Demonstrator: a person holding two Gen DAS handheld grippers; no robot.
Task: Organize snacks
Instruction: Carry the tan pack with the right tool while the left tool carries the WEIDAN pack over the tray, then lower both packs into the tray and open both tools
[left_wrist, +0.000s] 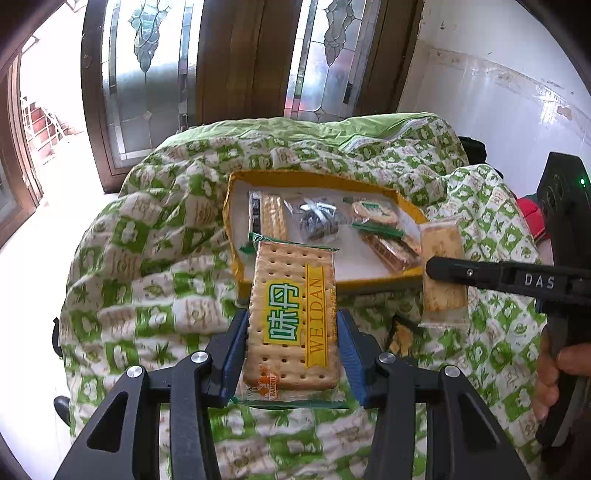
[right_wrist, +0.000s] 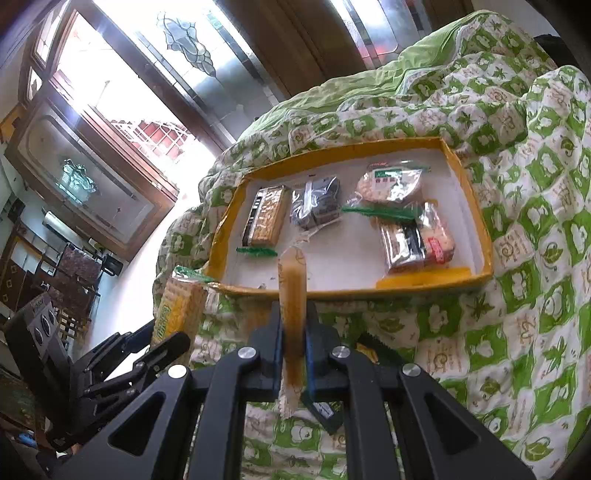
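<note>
Setting: a bed or couch draped in a green-and-white patterned quilt is seen before brown doors with leaded glass panes; a white tiled wall is seen at the right of the left wrist view
Tray: a shallow box with a yellow rim and white floor is laid on the quilt, its long side turned toward both grippers
Already placed: four packs are counted in the box in the right wrist view: a long cracker pack at the left, a dark foil pack beside it, a round-biscuit pack farther right, and a pack with a red label in front of that one
Left gripper: it is closed on the two long edges of a large cracker pack marked WEIDAN, which is held above the quilt just short of the box's near rim
Right gripper: it is clamped flat on a thin pale biscuit pack, which is held upright, edge-on to its own camera, near the box's front rim
Progress: the task is judged partly done; two packs are yet to be laid in the box, and bare white floor is left near the front
Only in the left wrist view: the face of the pale biscuit pack and the person's hand on the right handle are shown
Only in the right wrist view: the whole box floor, unblocked, and a room with dark chairs at the far left are shown
</note>
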